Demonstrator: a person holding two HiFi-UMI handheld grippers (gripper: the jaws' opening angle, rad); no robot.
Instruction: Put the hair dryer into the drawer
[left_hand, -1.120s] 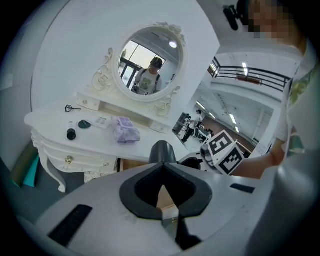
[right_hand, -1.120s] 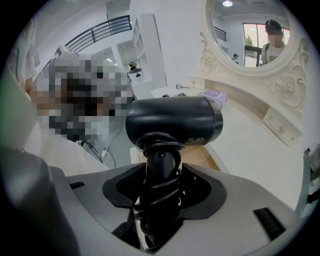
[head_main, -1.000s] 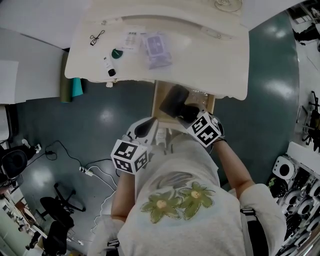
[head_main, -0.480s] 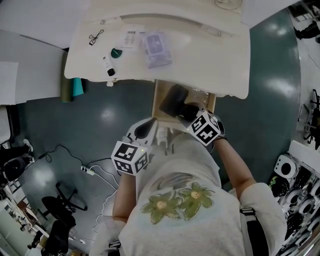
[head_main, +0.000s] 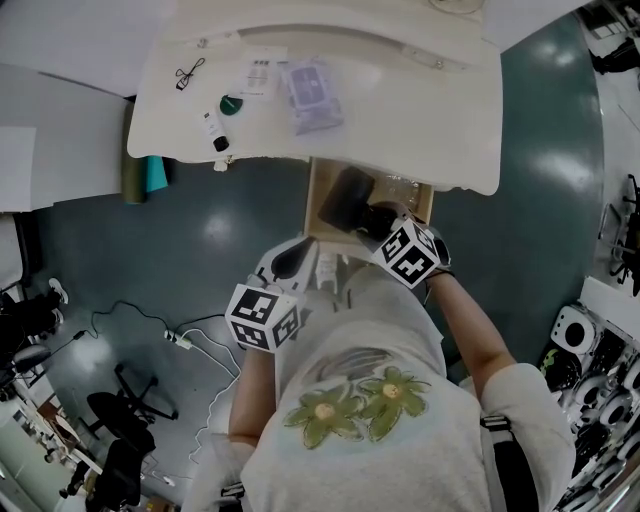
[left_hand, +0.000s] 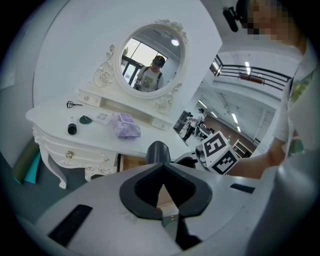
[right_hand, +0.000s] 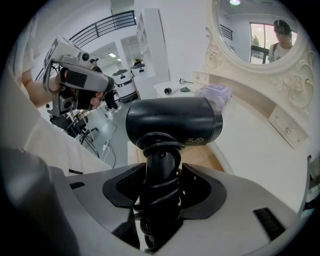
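A black hair dryer (head_main: 345, 198) hangs over the open wooden drawer (head_main: 318, 178) under the white dressing table (head_main: 420, 110). My right gripper (head_main: 376, 222) is shut on its handle, which has the cord wound round it. In the right gripper view the hair dryer (right_hand: 175, 120) lies crosswise above the jaws of my right gripper (right_hand: 160, 175), with the drawer (right_hand: 212, 159) below. My left gripper (head_main: 290, 262) is held close to the person's body, left of the drawer. In its own view my left gripper (left_hand: 162, 186) is shut and holds nothing, and the hair dryer (left_hand: 158, 151) shows beyond it.
On the tabletop lie a purple packet (head_main: 312, 95), a paper card (head_main: 258, 72), a small dark bottle (head_main: 216, 132), a green lid (head_main: 232, 104) and black glasses (head_main: 186, 74). An oval mirror (left_hand: 150, 65) stands at the table's back. Cables (head_main: 185, 335) and a chair (head_main: 120, 415) are on the floor at left.
Hardly anything: my right gripper and the hair dryer have crept slightly toward the dressing table. My left gripper has stayed in place.
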